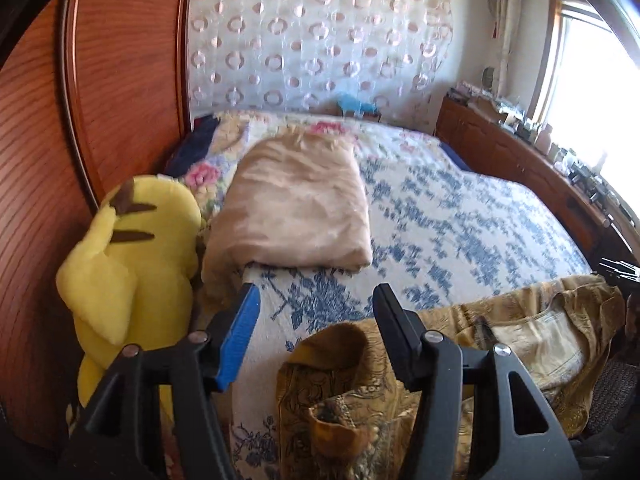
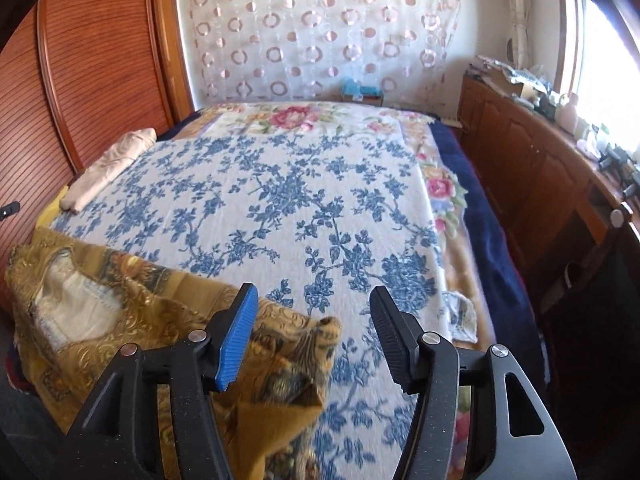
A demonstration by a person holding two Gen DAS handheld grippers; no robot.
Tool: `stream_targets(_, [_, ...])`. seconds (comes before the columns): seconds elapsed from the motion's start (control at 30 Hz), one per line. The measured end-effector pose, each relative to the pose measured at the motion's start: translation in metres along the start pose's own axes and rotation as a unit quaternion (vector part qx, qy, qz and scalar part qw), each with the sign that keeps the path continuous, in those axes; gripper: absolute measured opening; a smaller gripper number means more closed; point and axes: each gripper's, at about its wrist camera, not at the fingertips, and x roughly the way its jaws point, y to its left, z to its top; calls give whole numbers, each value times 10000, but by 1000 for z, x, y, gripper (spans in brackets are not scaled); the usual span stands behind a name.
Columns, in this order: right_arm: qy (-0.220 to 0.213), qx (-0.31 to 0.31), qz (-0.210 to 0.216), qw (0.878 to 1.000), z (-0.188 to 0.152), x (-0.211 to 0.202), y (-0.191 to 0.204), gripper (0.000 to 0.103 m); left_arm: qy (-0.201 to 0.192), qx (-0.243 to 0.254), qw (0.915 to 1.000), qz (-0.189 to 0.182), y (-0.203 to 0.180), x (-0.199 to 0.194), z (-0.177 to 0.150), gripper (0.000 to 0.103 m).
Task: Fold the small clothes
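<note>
Two handheld grippers hang with jaws apart over a bed spread with a blue-flowered white quilt point(image 2: 304, 200). The left gripper point(image 1: 316, 332) grips nothing; a rumpled end of a gold brocade garment point(image 1: 352, 392) lies on the quilt below and between its fingers, touching neither pad. The right gripper point(image 2: 312, 332) is likewise empty, with the garment's point(image 2: 132, 304) other bunched corner lying under its blue-padded finger point(image 2: 236, 340) and the gap. The garment sprawls unfolded along the near edge of the bed, its pale lining showing. Farther up the bed, beside the wooden headboard point(image 1: 120, 80), rests a folded beige cloth point(image 1: 296, 216), with a yellow plush toy point(image 1: 136, 256) just to its left. A ring-patterned curtain point(image 2: 320, 32) covers the far wall, and a cluttered wooden cabinet point(image 2: 532, 168) runs under the bright window.
</note>
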Motion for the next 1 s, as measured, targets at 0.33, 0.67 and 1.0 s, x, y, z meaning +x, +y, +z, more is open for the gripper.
stream_targets(0.33, [469, 96, 125, 9988, -21, 29, -5, 59, 655, -61, 9976, -212, -1, 34, -29, 58])
stream_targets(0.67, [602, 64, 146, 9981, -26, 35, -2, 59, 771, -49, 9967, -269, 0, 45, -31, 54])
stream_targets(1.0, [694, -415, 355, 9961, -27, 34, 26, 13, 771, 384, 9954, -423, -18, 41, -31, 9])
